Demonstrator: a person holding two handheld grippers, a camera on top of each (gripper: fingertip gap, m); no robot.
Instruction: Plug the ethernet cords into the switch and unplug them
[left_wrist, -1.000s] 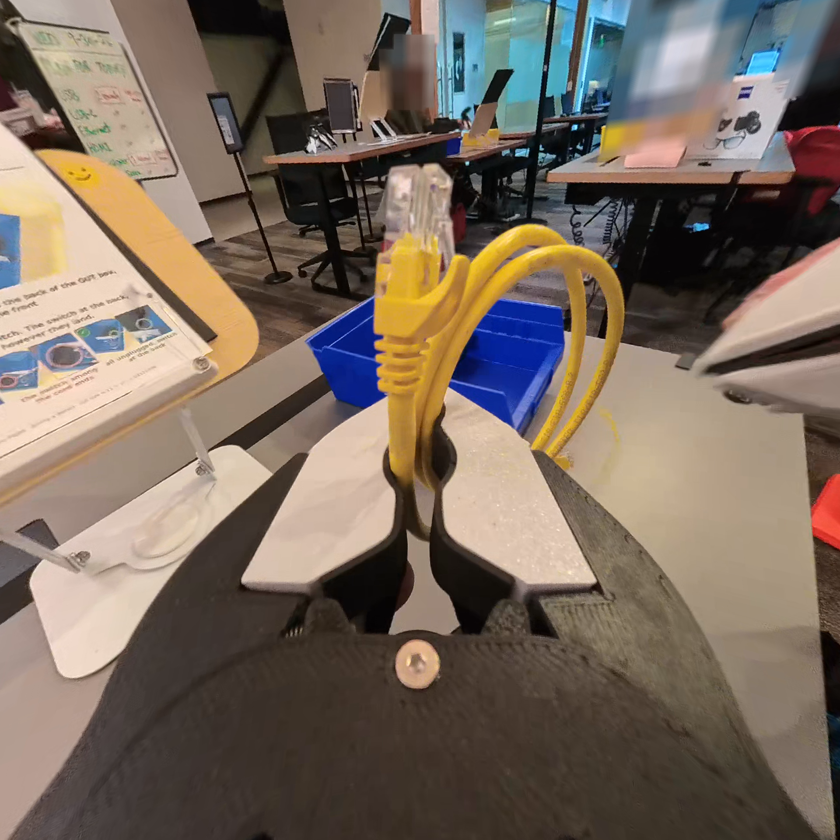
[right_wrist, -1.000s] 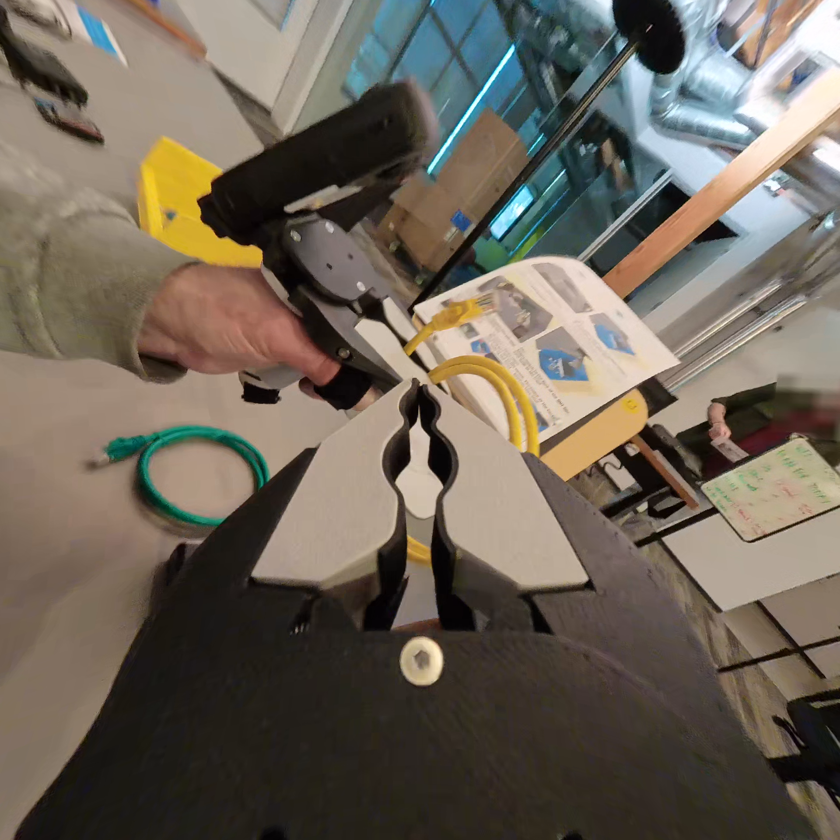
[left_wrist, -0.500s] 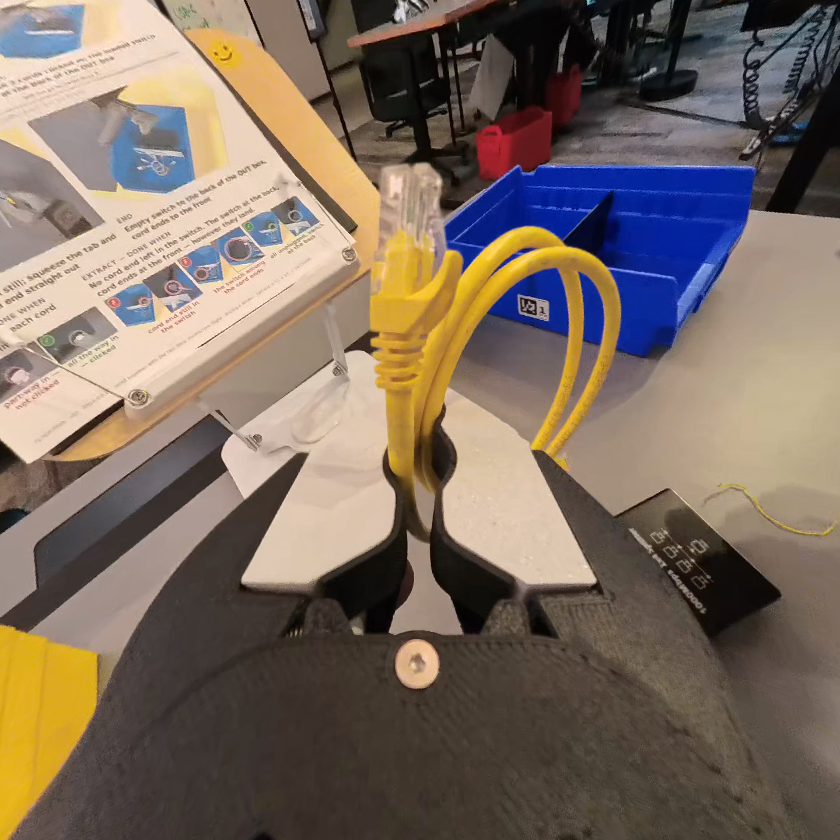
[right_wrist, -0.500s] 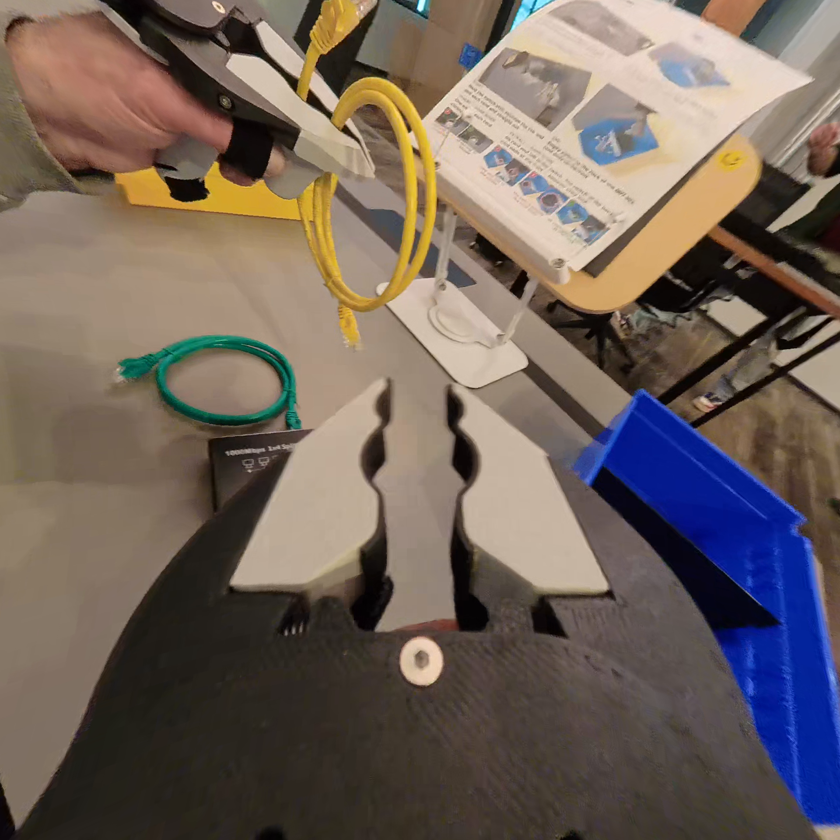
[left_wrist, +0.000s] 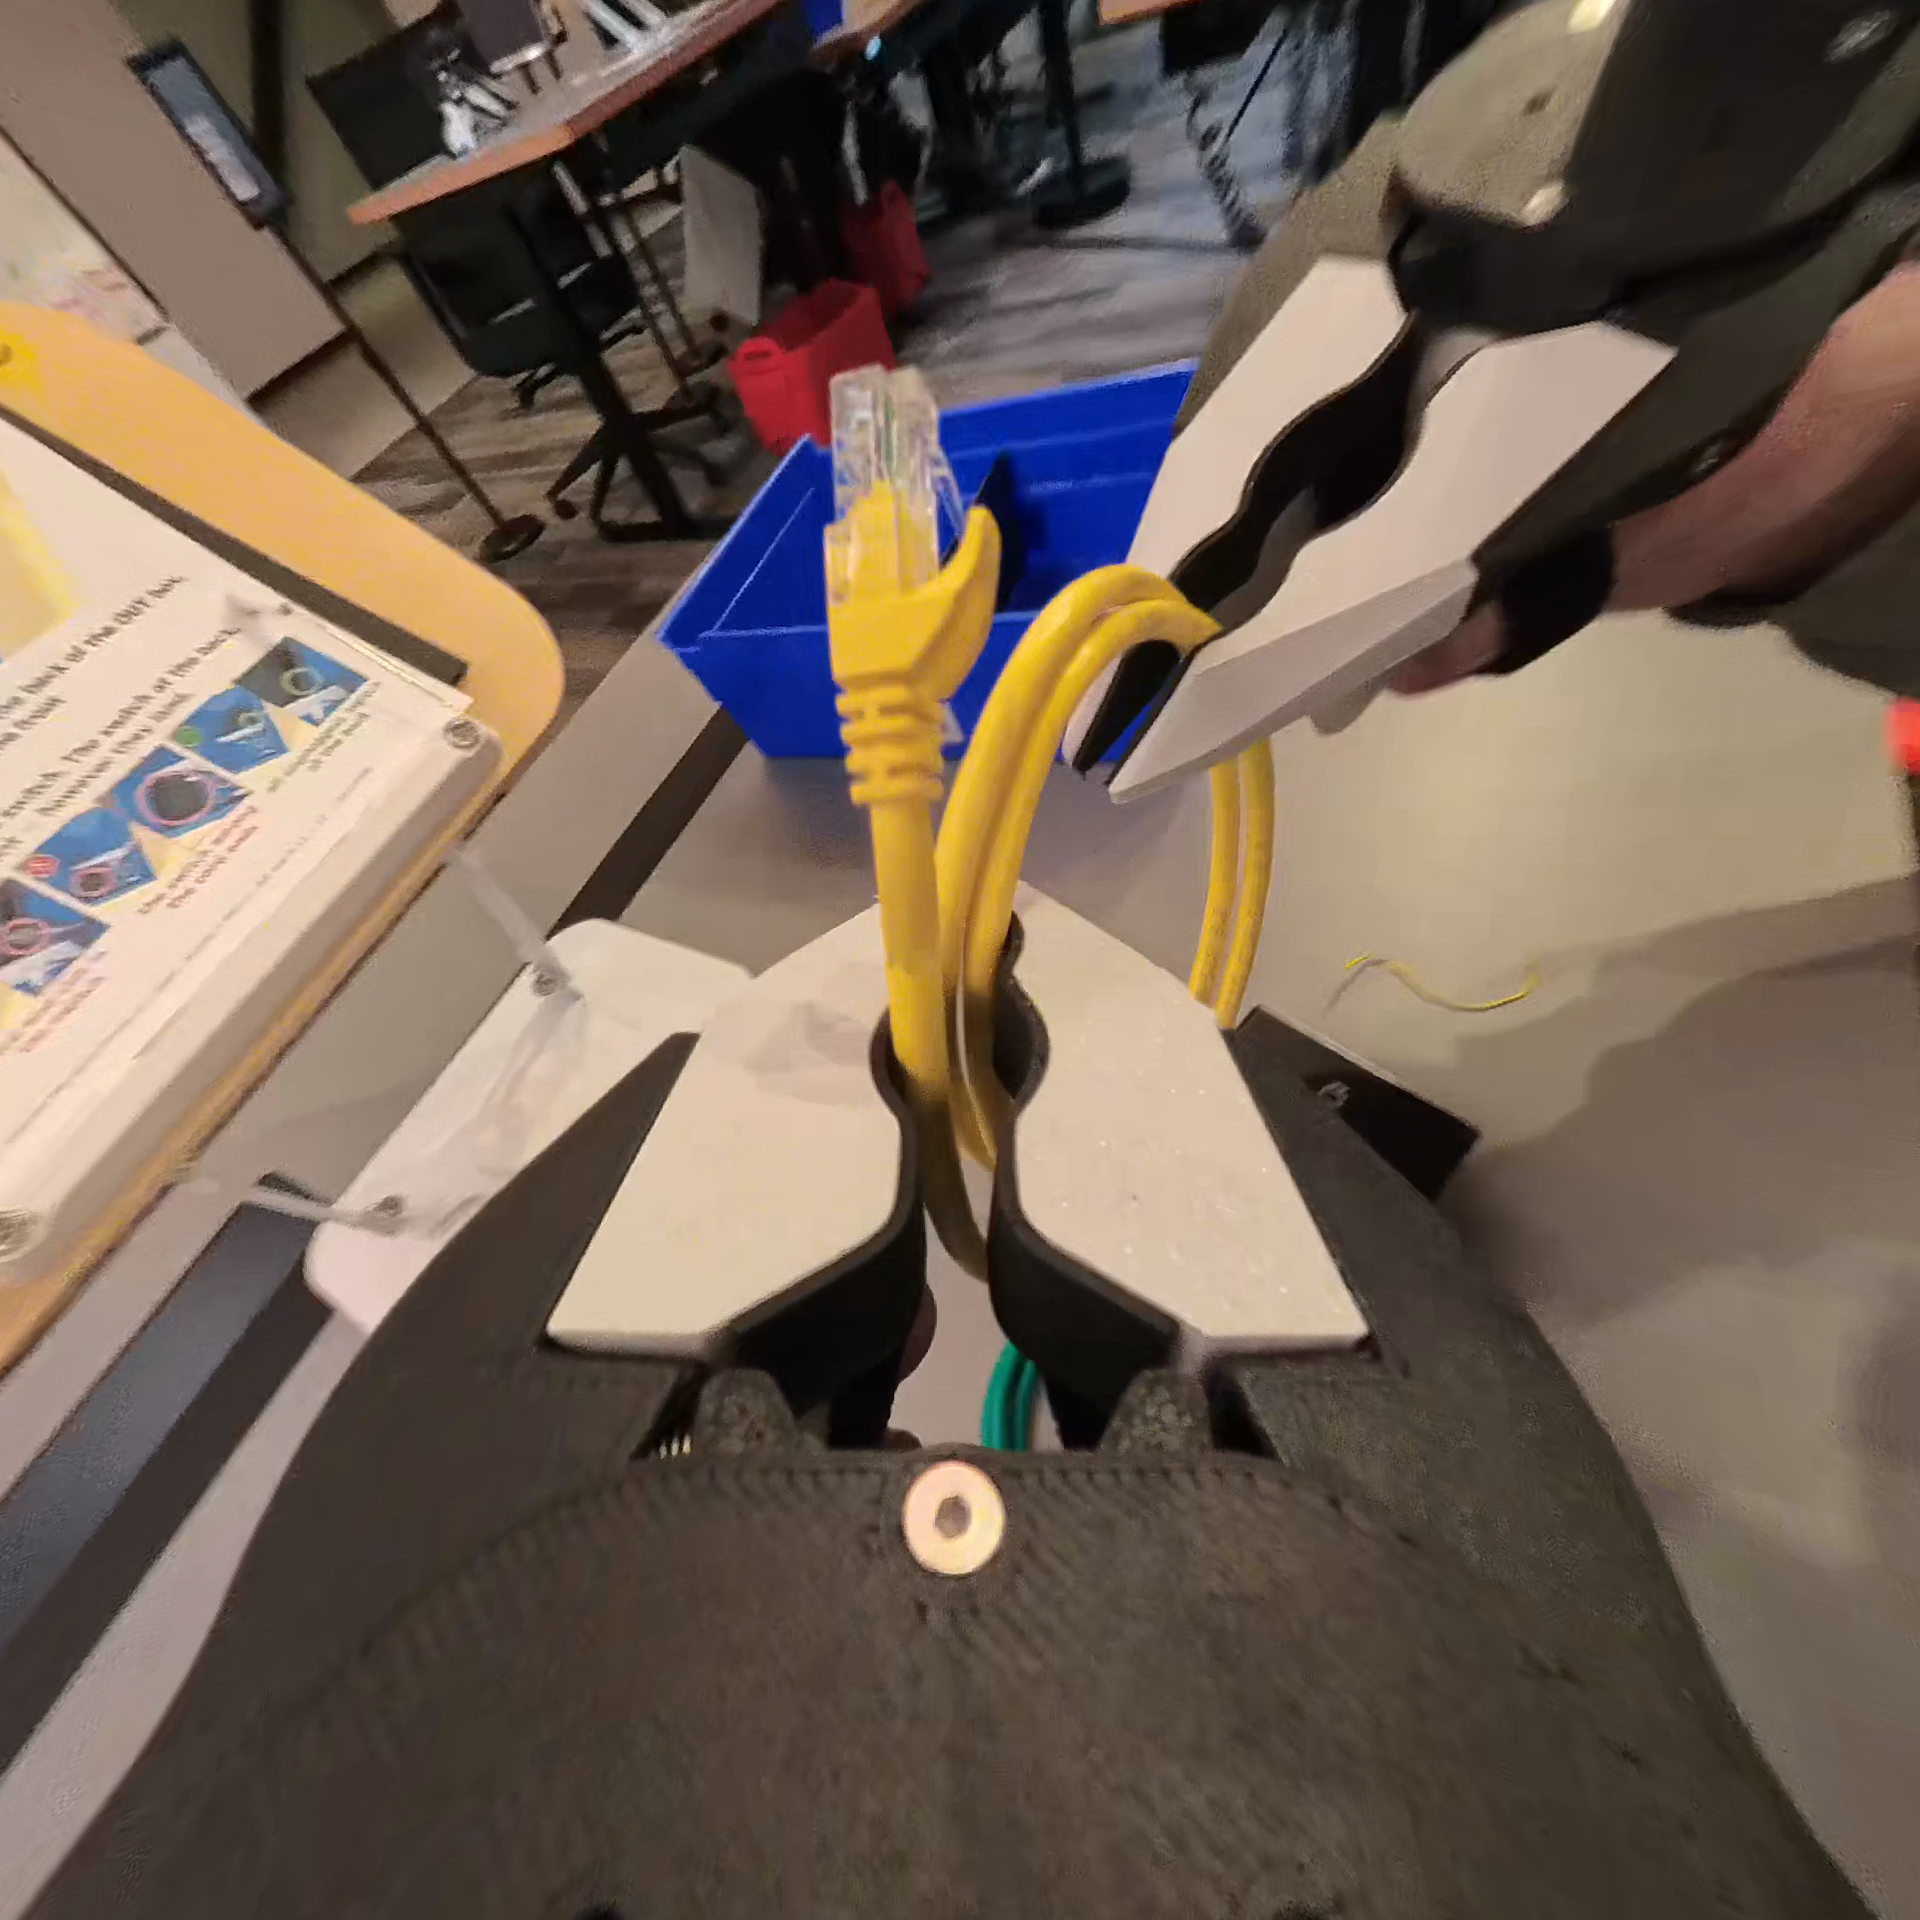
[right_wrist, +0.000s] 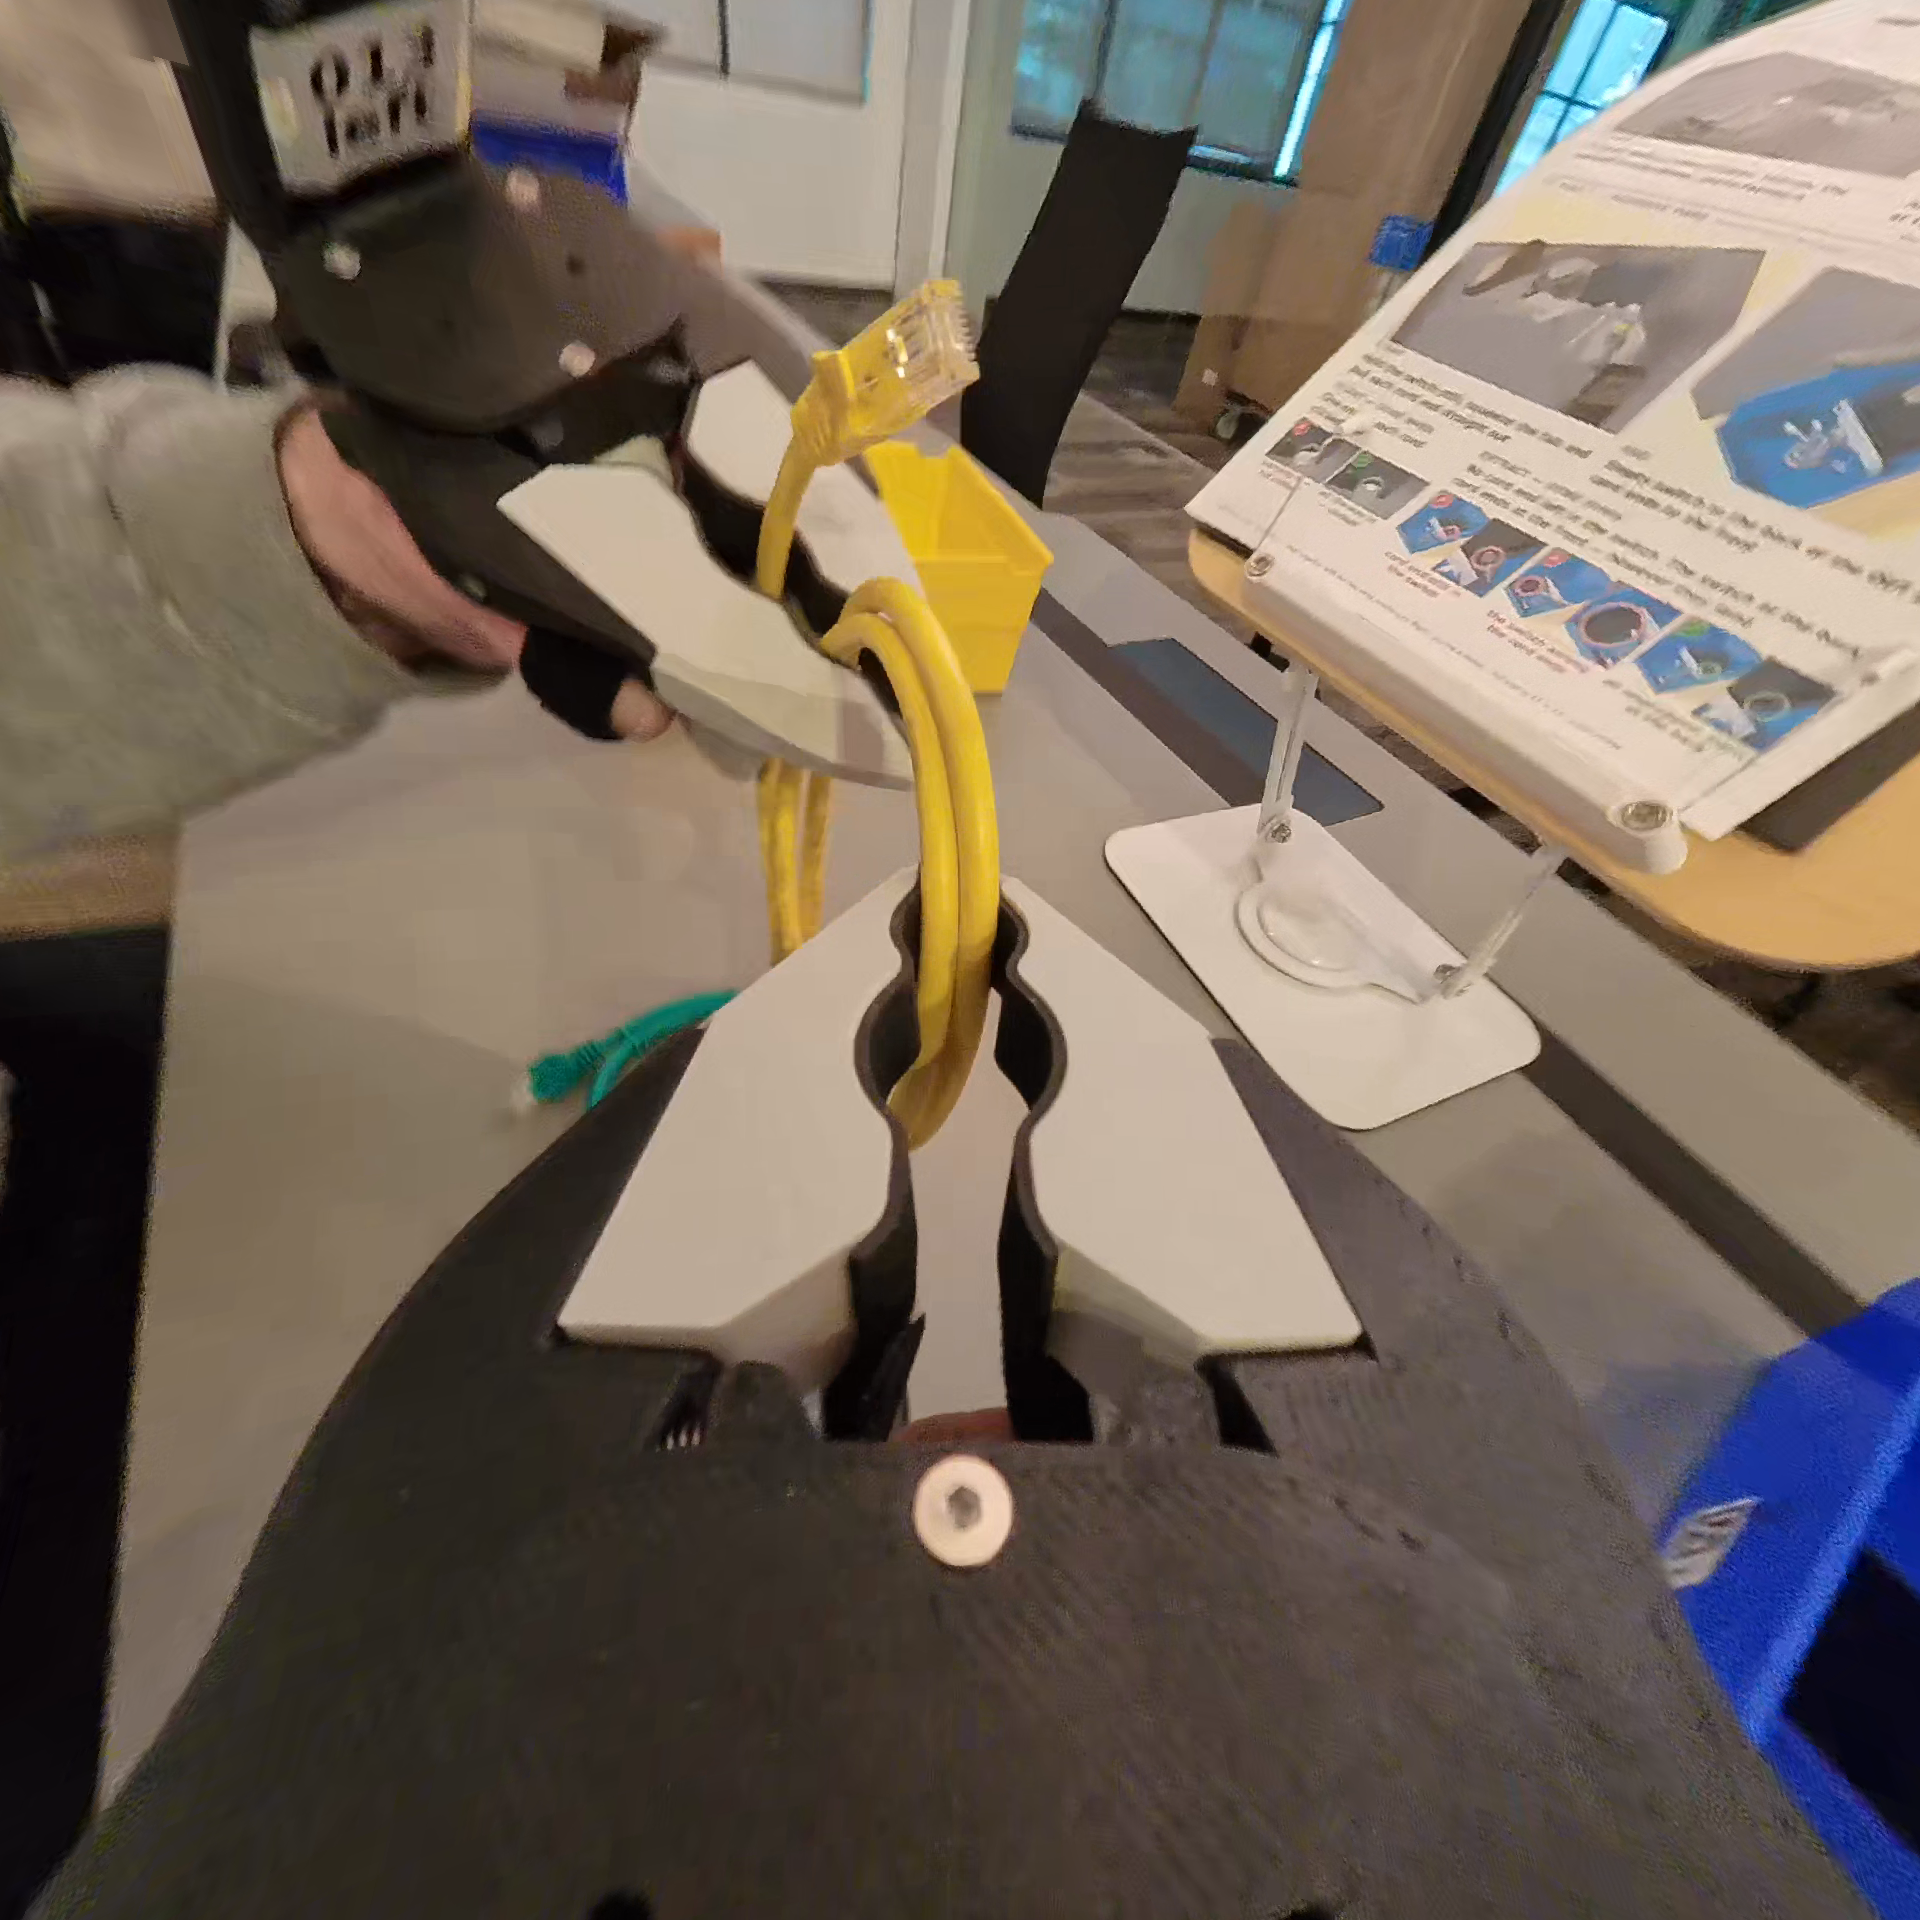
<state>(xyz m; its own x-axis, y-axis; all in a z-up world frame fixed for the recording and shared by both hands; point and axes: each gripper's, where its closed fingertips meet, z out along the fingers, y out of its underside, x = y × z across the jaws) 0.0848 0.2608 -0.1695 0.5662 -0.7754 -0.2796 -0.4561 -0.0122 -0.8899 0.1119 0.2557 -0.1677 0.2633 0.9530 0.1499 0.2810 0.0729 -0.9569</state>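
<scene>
1. Nearest you in the left wrist view, your left gripper (left_wrist: 951, 1049) is clamped on the yellow ethernet cord (left_wrist: 904, 894) just below its boot. The cord stands upright out of the fingers, so its long axis runs straight away from you.

2. Just beyond, the clear plug (left_wrist: 883, 426) tops that upright run, held in the air, not in any port.

3. To the right of the plug, the coiled loop (left_wrist: 1039, 727) arches over. Your right gripper (right_wrist: 956, 935) has that loop between its fingers. The fingers look narrowed around it, with a gap left lower down, so I cannot tell whether they pinch it firmly.

4. Judging from this, the plug end belongs to the left hand and the slack to the right. The left is nearer the plug, so it should steer the plug.

5. Below on the bench (right_wrist: 364, 935), the green cord (right_wrist: 613, 1049) lies loose.

6. The black box edge (left_wrist: 1371, 1101) behind your left fingers may be the switch. Its ports are hidden.

7. Farthest, the blue bin (left_wrist: 769, 665) sits at the bench's far edge.
</scene>
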